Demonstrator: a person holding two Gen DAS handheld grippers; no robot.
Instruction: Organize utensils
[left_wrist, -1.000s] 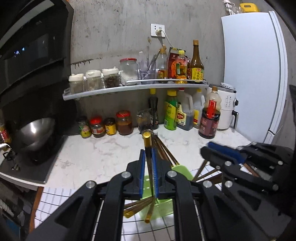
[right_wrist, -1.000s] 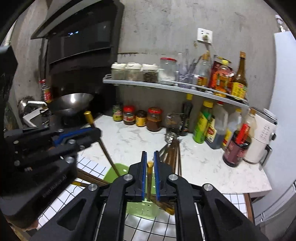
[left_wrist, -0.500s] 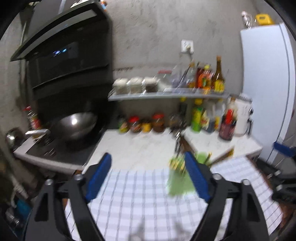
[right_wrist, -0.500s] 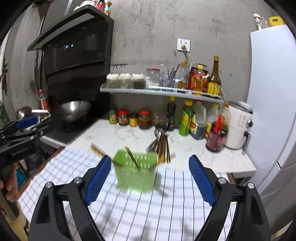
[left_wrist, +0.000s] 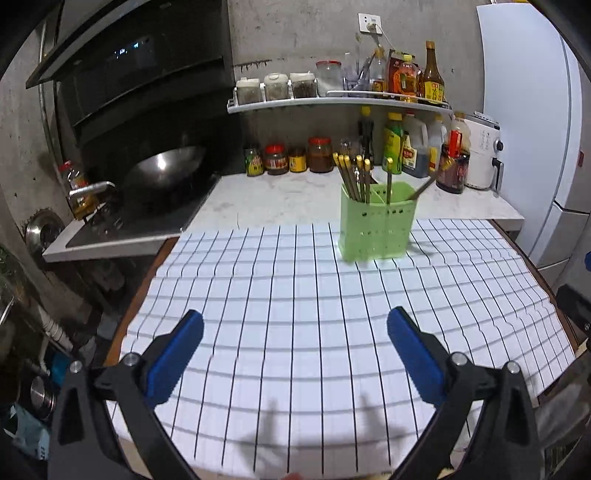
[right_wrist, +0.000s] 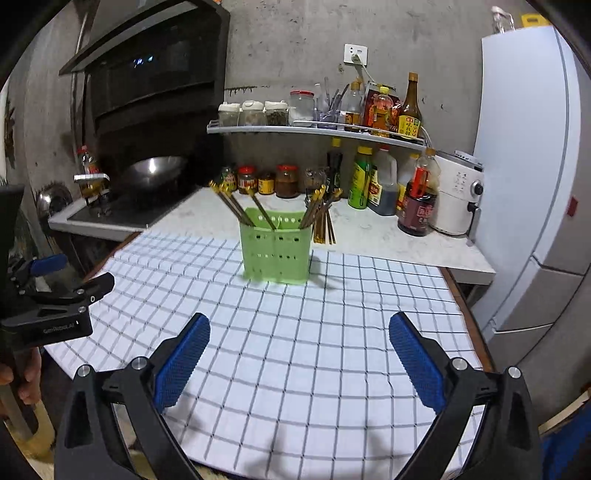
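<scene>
A green slotted utensil holder (left_wrist: 376, 229) (right_wrist: 275, 251) stands upright at the far side of the checked tablecloth (left_wrist: 295, 295). Gold-tipped chopsticks (left_wrist: 352, 177) (right_wrist: 236, 206) lean out of its compartments. My left gripper (left_wrist: 295, 325) hangs over the cloth well short of the holder; its jaws are opening wide with nothing between them. My right gripper (right_wrist: 299, 328) is likewise back from the holder, its jaws opening and empty. In the right wrist view the left gripper (right_wrist: 55, 295) shows at the left edge, held by a hand.
A marble counter (left_wrist: 280, 199) behind the cloth carries jars and sauce bottles (left_wrist: 406, 155), under a shelf (left_wrist: 332, 103). A wok (left_wrist: 166, 170) sits on the stove at left. A white appliance (right_wrist: 456, 199) and fridge (right_wrist: 535, 166) stand at right.
Both grippers let go of the chopsticks they held over the holder, opened wide and pulled back toward the near edge of the cloth. The chopsticks now stand in the holder.
</scene>
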